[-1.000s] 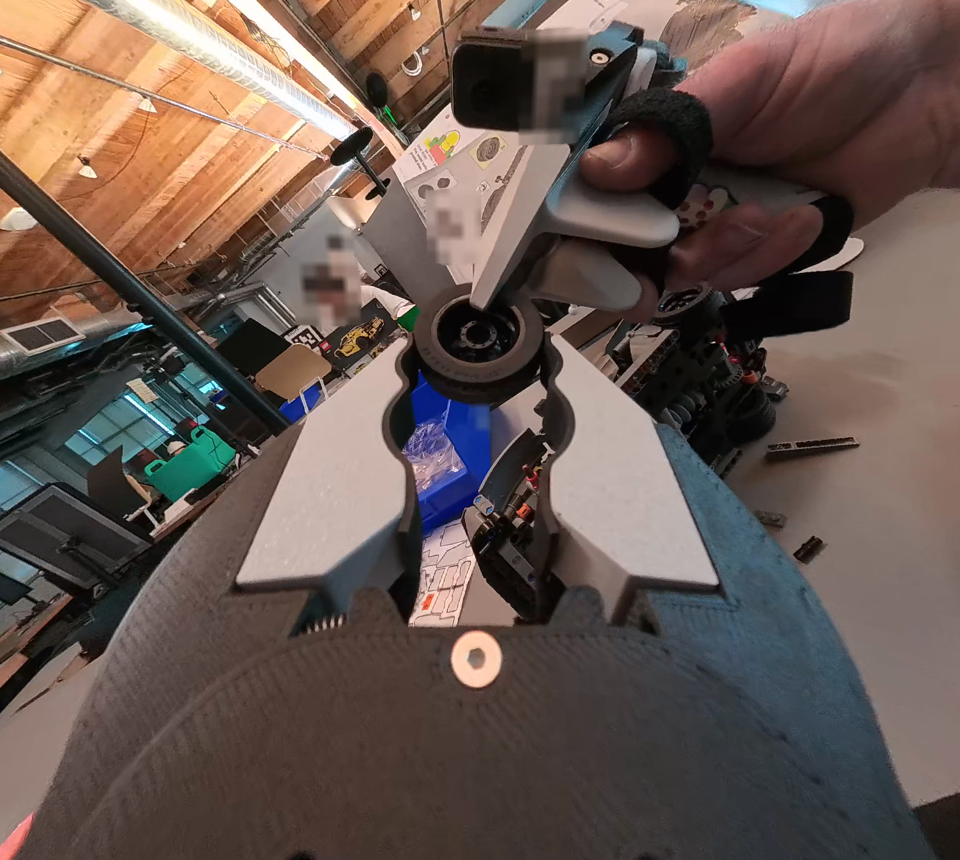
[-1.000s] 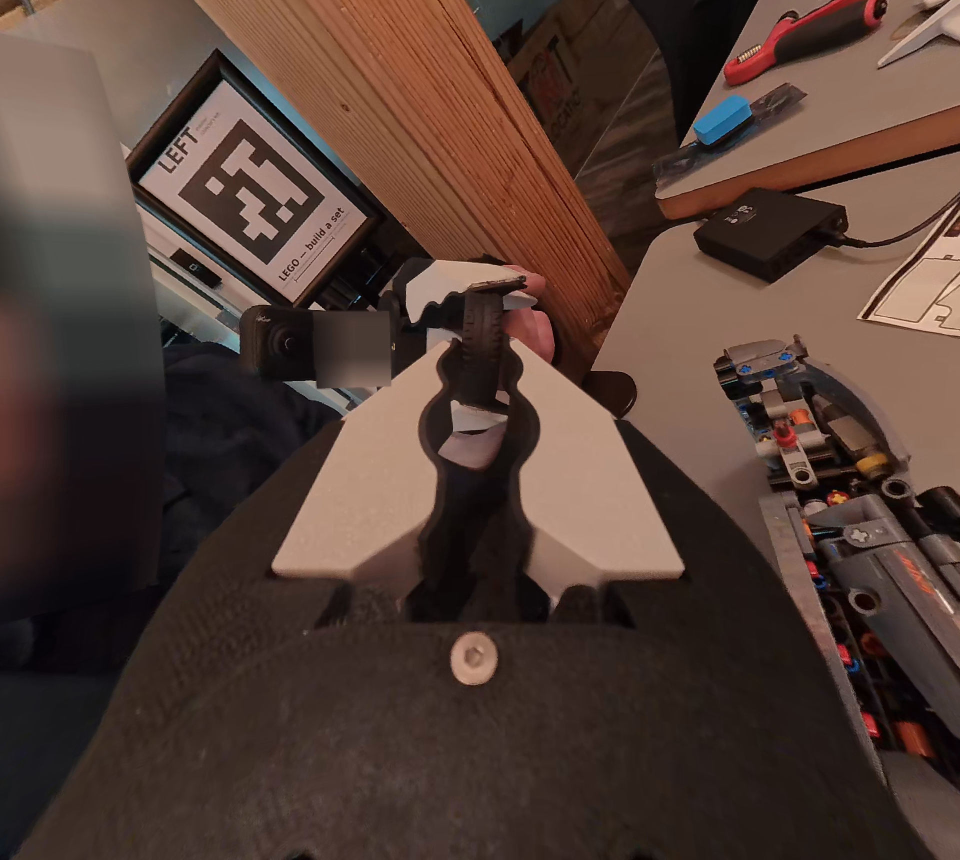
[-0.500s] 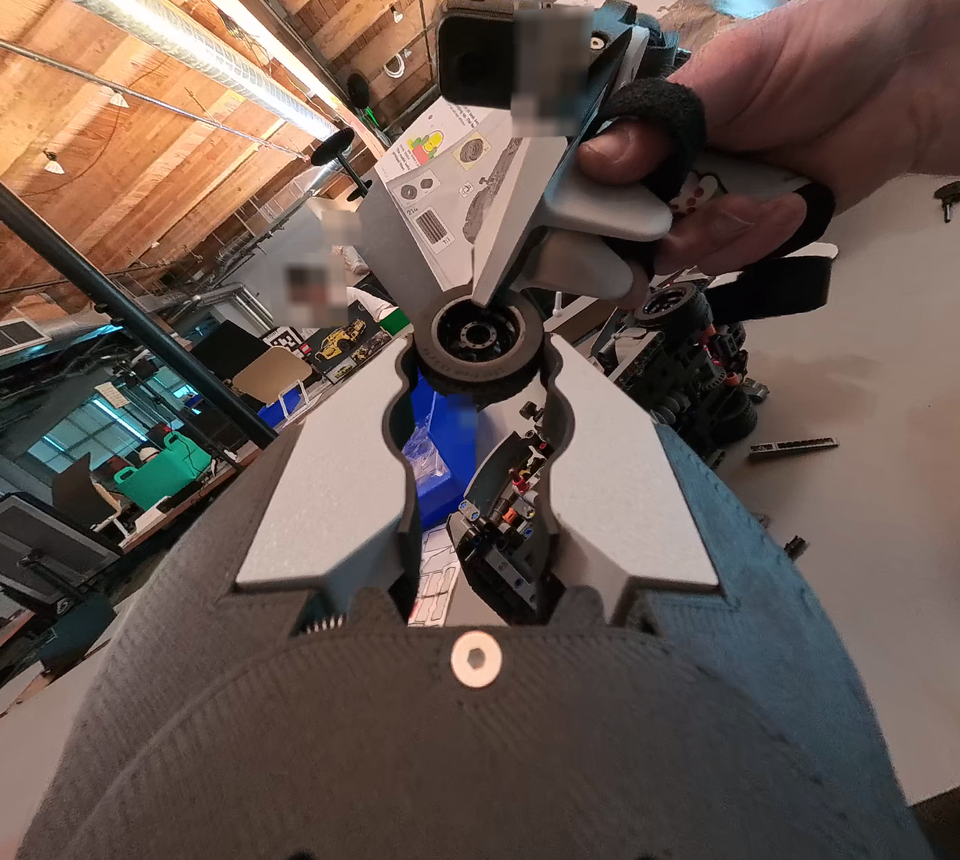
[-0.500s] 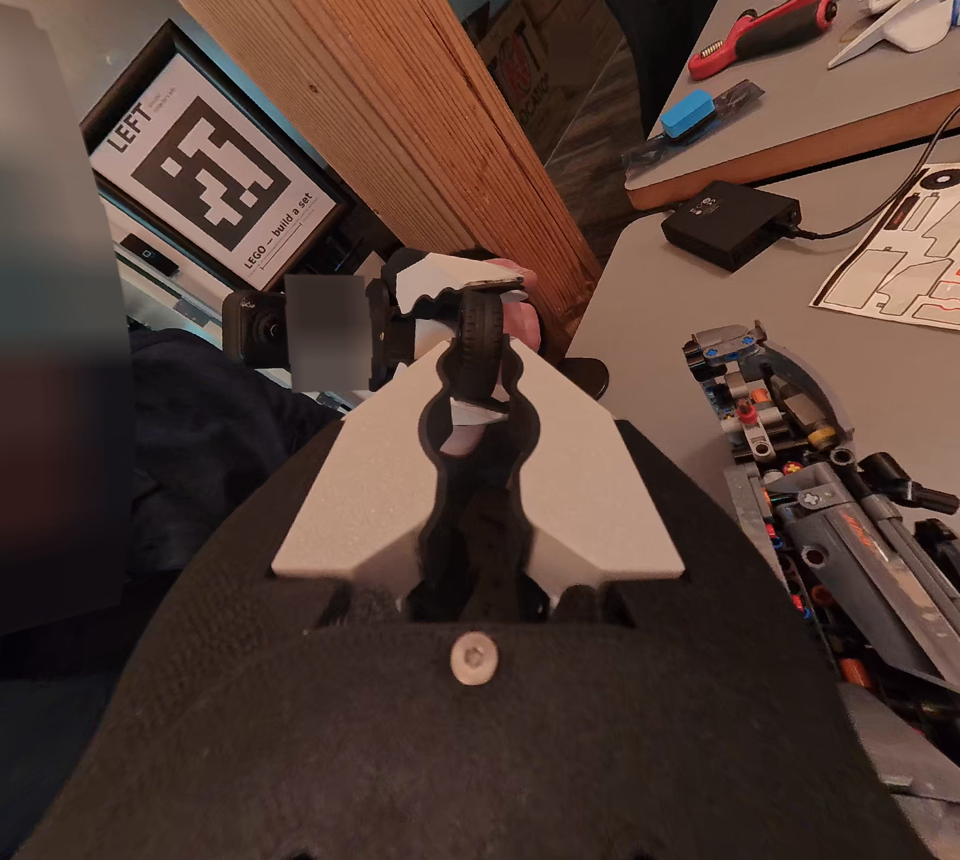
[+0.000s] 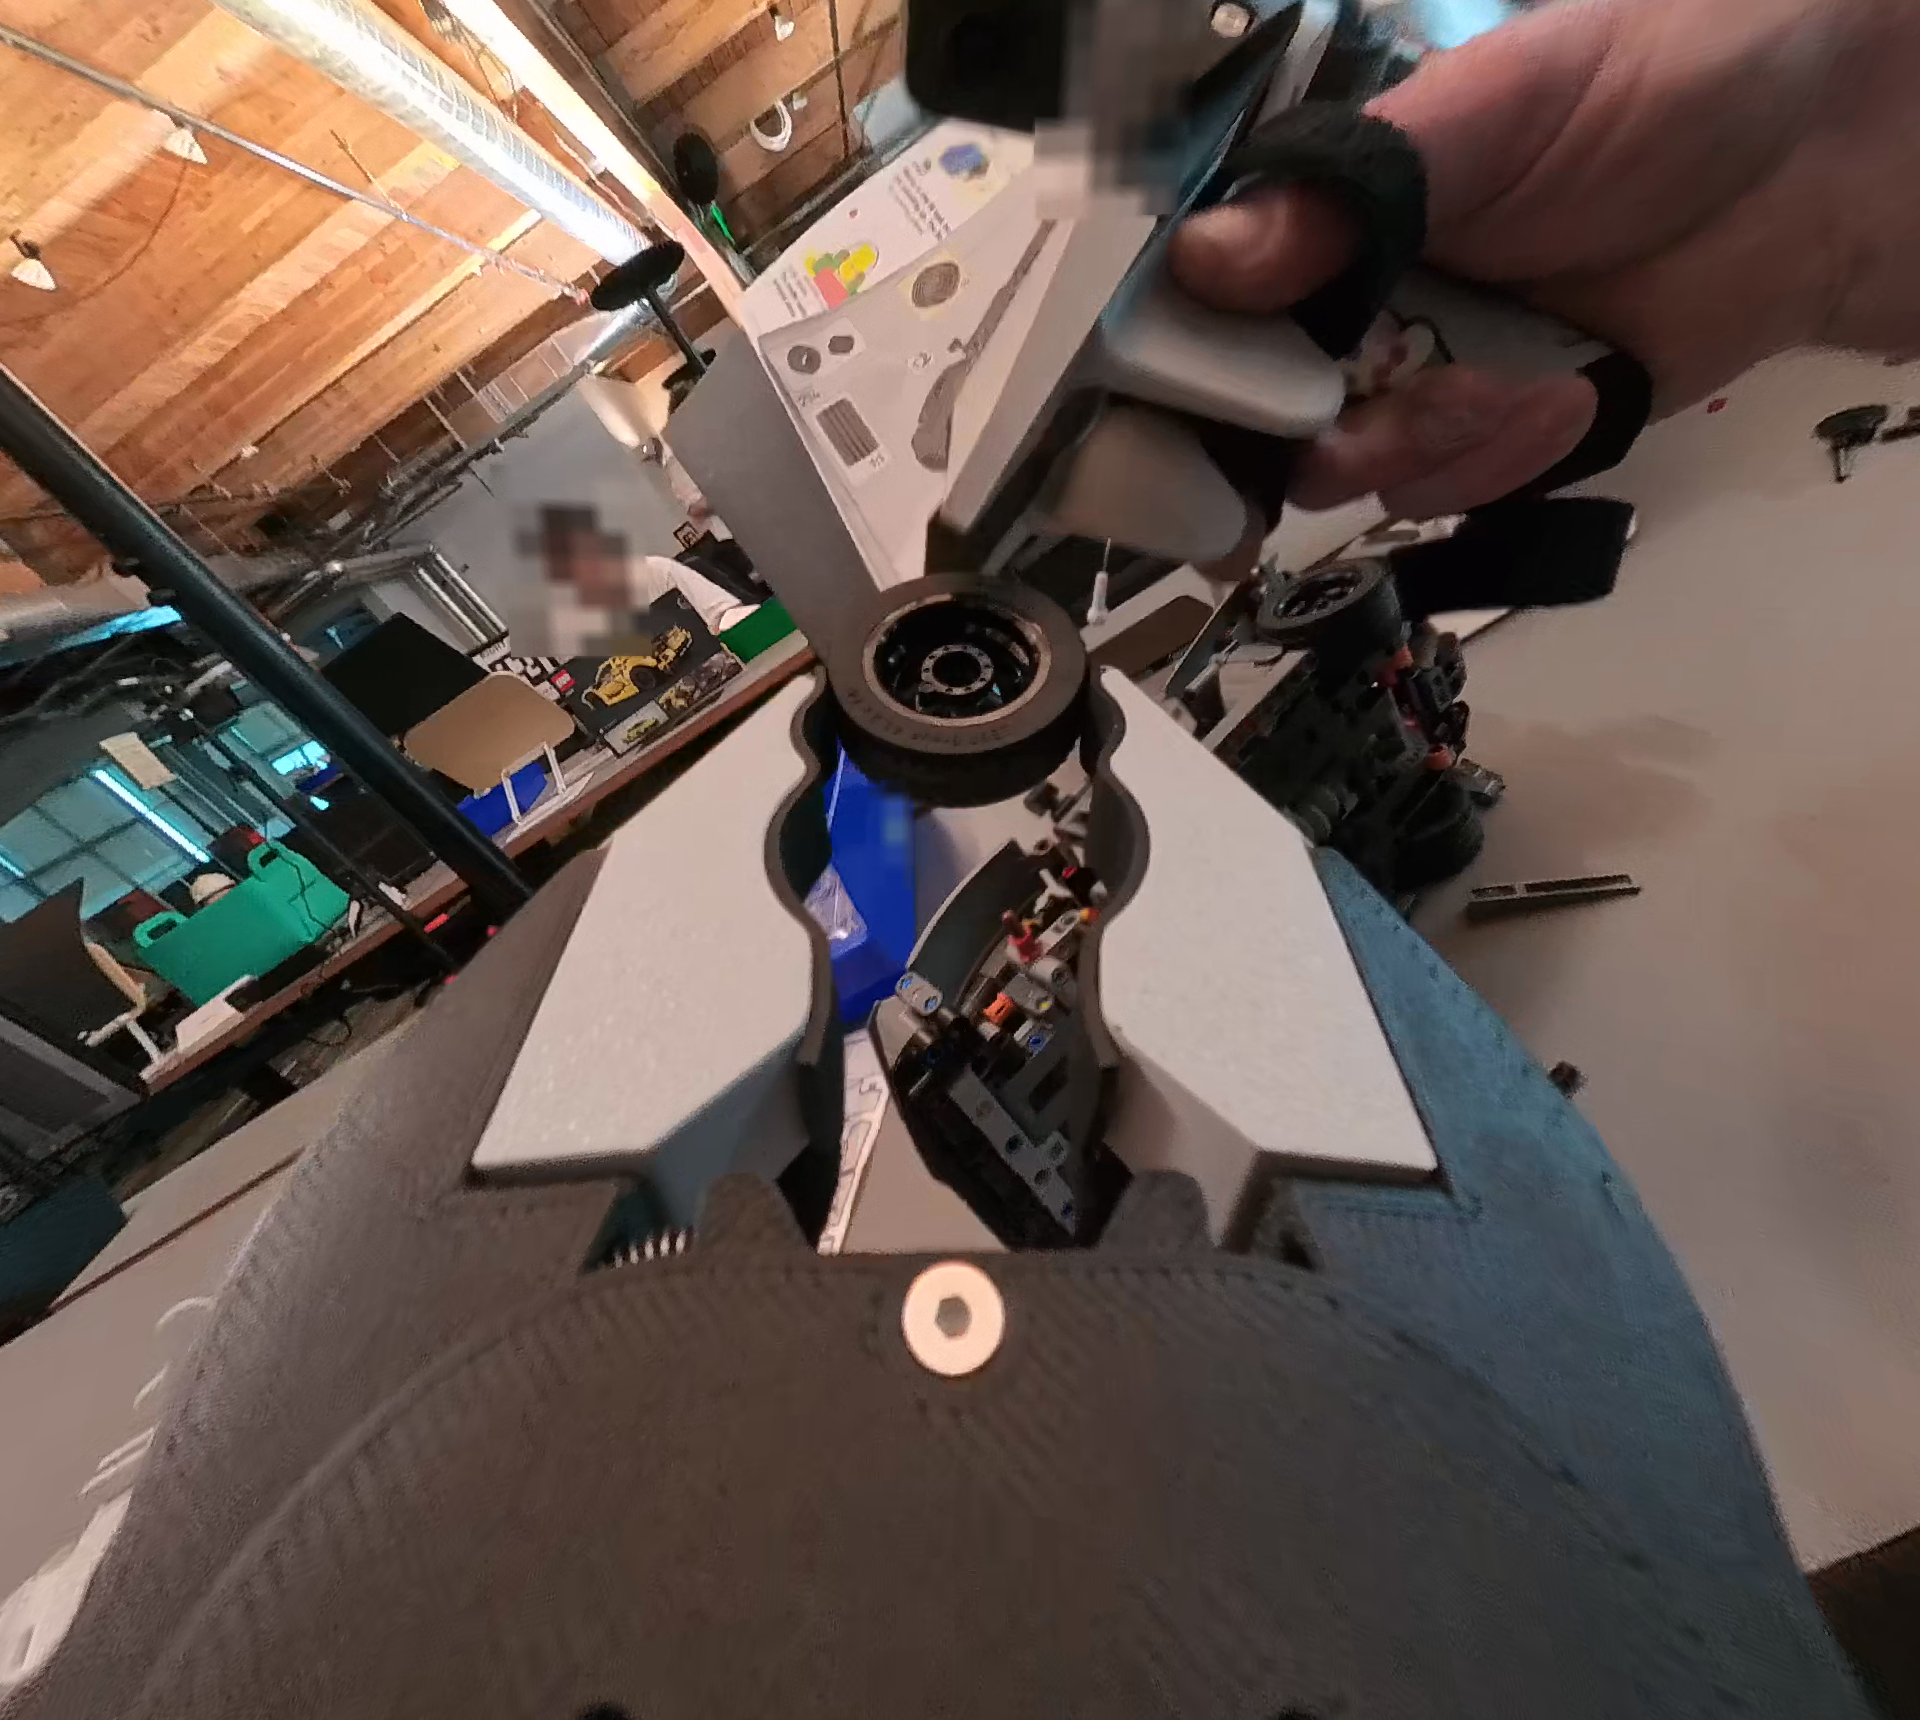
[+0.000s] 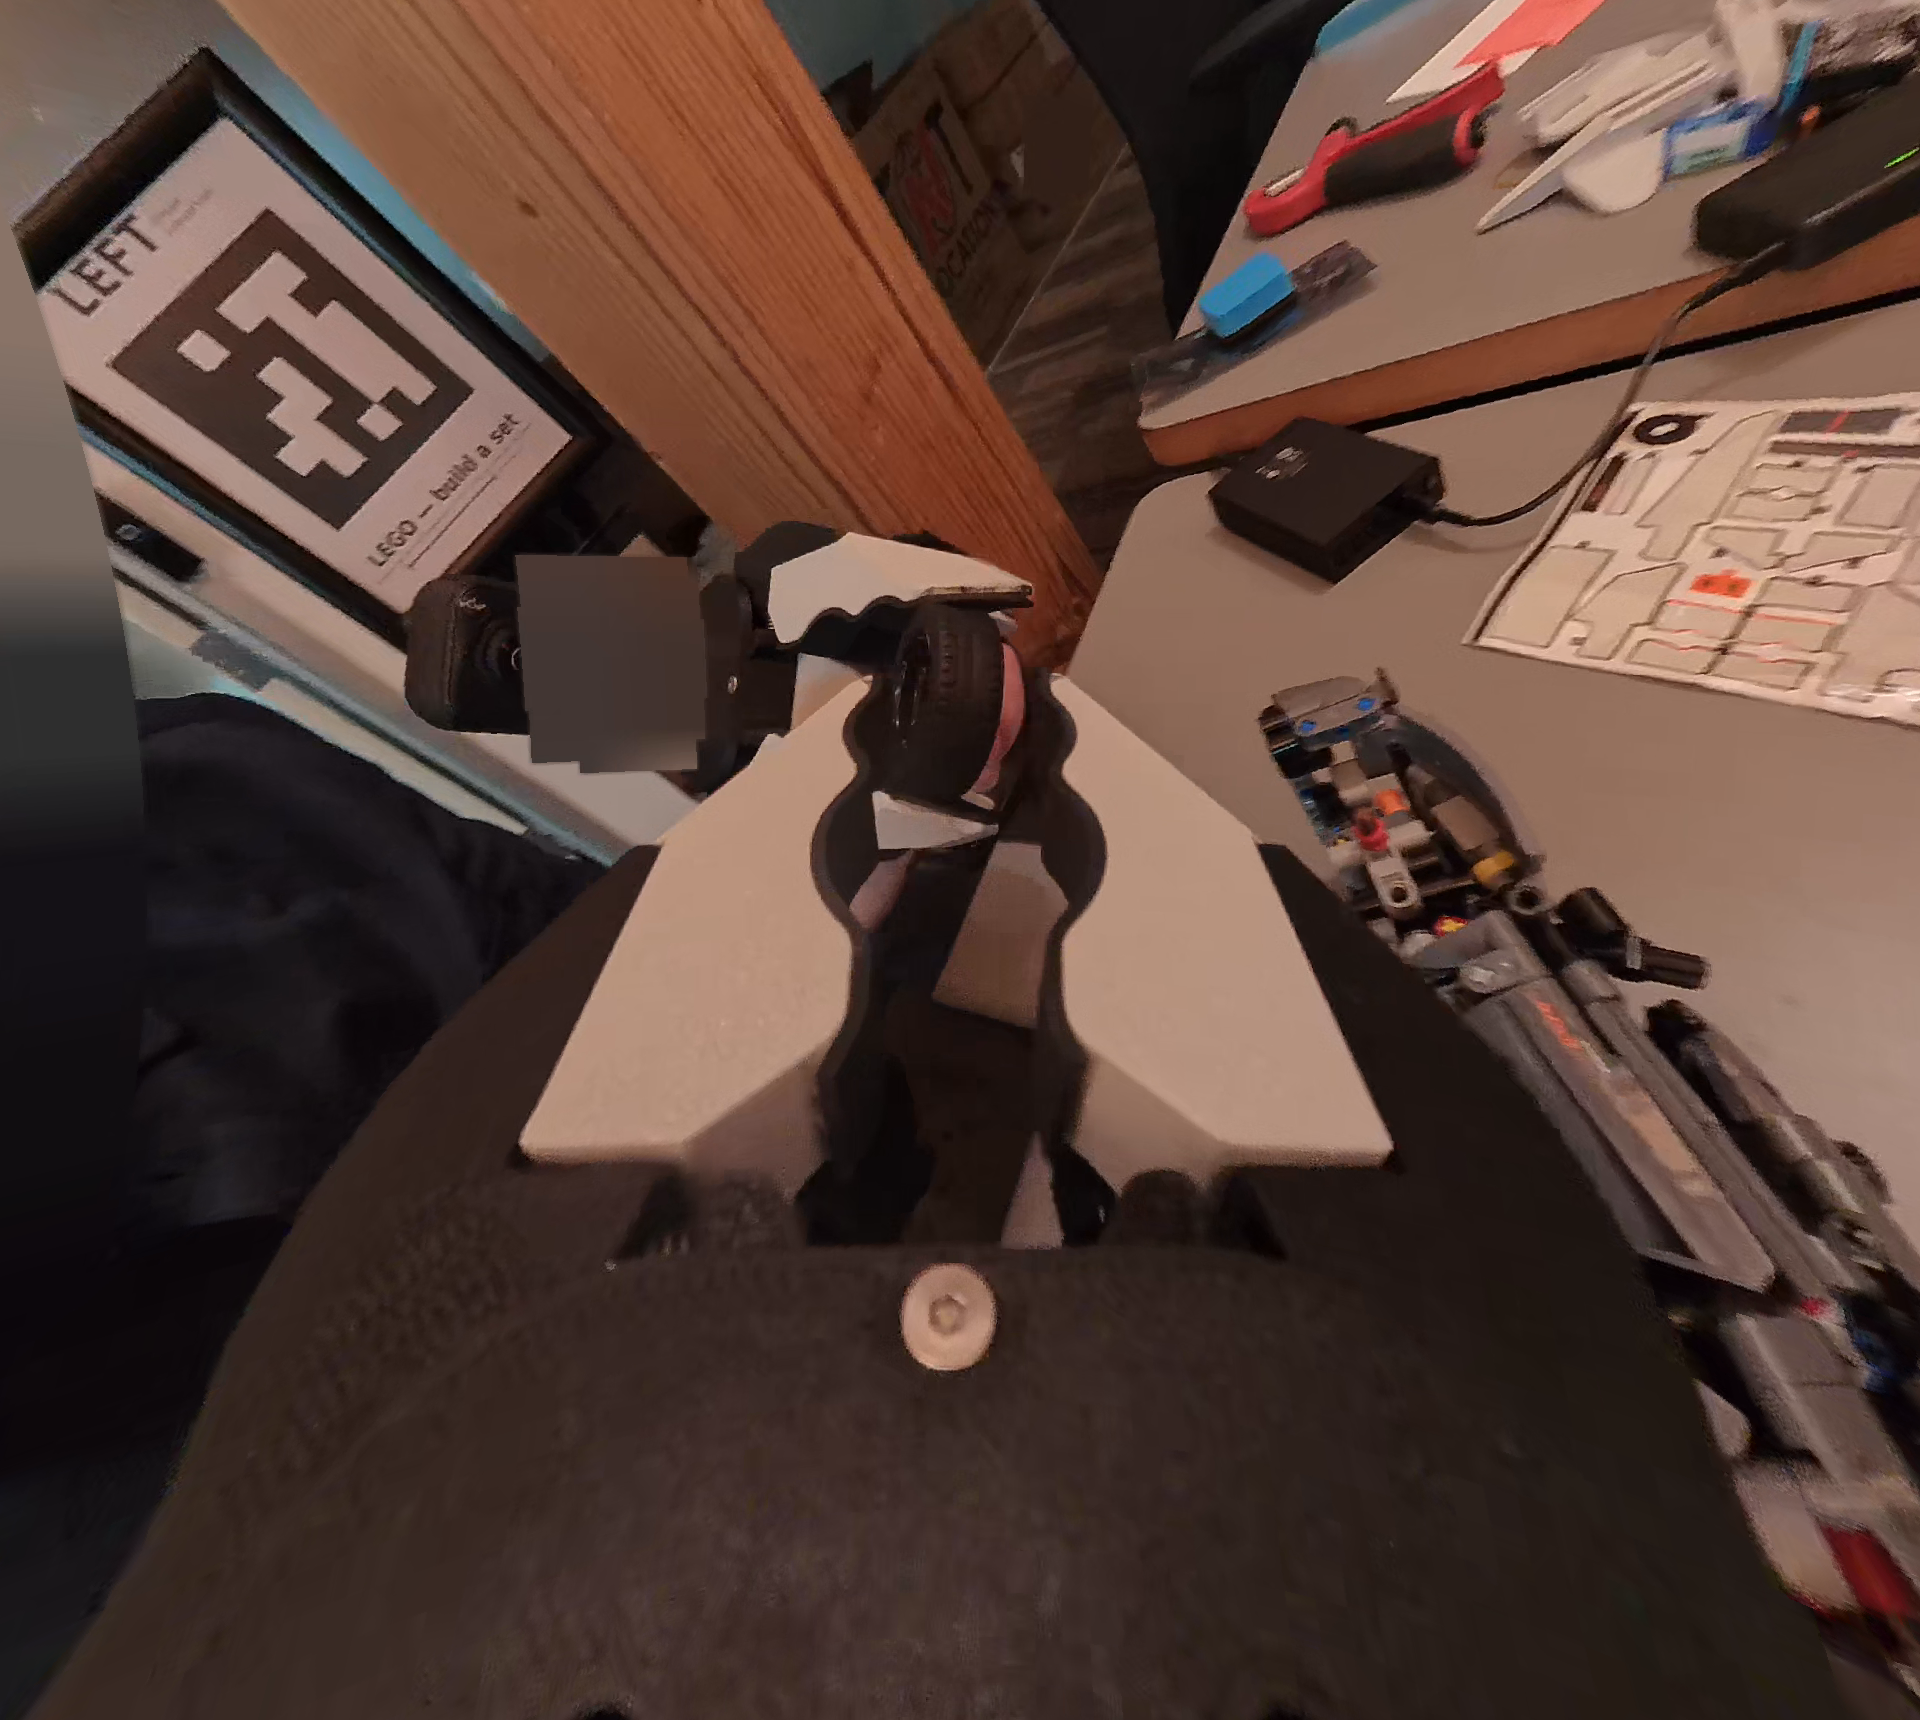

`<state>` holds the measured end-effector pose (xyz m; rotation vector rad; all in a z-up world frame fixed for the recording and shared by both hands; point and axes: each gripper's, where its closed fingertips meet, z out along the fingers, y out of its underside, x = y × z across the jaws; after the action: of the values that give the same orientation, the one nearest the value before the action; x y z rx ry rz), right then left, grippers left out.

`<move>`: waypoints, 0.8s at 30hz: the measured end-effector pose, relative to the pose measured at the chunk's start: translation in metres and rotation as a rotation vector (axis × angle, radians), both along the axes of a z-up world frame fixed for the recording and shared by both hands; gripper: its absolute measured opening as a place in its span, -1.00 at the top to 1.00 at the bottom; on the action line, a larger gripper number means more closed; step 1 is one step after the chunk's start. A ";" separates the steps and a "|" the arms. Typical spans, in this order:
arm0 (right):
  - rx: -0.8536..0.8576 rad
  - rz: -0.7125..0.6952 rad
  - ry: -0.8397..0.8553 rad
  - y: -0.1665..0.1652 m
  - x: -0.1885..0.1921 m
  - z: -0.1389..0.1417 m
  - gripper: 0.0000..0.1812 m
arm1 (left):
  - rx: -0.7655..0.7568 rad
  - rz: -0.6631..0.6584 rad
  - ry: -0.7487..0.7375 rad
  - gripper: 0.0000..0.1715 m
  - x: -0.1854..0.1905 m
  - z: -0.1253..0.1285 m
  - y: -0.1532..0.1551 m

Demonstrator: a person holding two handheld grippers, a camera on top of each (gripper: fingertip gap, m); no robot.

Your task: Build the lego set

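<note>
Wheel [image 5: 961,694] held aloft, pinched across its tread between left gripper [image 5: 961,735] tips; hub axis facing up toward 1 o'clock. Right gripper [image 6: 961,714] nearly closed, tips clamping the tyre's sidewalls. Chassis [image 6: 1558,995] below at 4 o'clock.

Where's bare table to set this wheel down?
The wheel has room on the grey table between the black box, sticker sheet and car chassis. Also right of the loose beam. The far table is cluttered.
</note>
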<state>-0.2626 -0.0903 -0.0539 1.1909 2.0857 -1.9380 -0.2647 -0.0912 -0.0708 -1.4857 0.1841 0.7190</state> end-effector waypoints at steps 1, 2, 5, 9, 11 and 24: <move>0.044 -0.034 0.012 0.006 -0.003 -0.003 0.72 | -0.011 0.004 -0.014 0.48 -0.004 -0.003 -0.001; 0.097 -0.061 0.023 0.011 -0.005 -0.007 0.73 | -0.023 0.004 -0.040 0.48 -0.008 -0.006 -0.001; 0.195 -0.108 0.062 0.019 -0.009 -0.012 0.71 | -0.049 0.009 -0.124 0.48 -0.022 -0.018 -0.001; 0.286 -0.190 0.115 0.031 -0.018 -0.014 0.79 | -0.104 0.021 -0.188 0.48 -0.036 -0.037 0.006; 0.263 -0.193 0.120 0.037 -0.014 -0.007 0.79 | -0.117 0.014 -0.211 0.48 -0.038 -0.043 0.012; 0.136 -0.335 0.176 0.111 0.002 0.029 0.78 | -0.200 0.016 -0.227 0.48 -0.048 -0.069 0.031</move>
<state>-0.2605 0.0204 -0.0245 1.5376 2.2584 -2.1366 -0.3128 -0.0598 -0.1398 -1.7494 0.0720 0.5506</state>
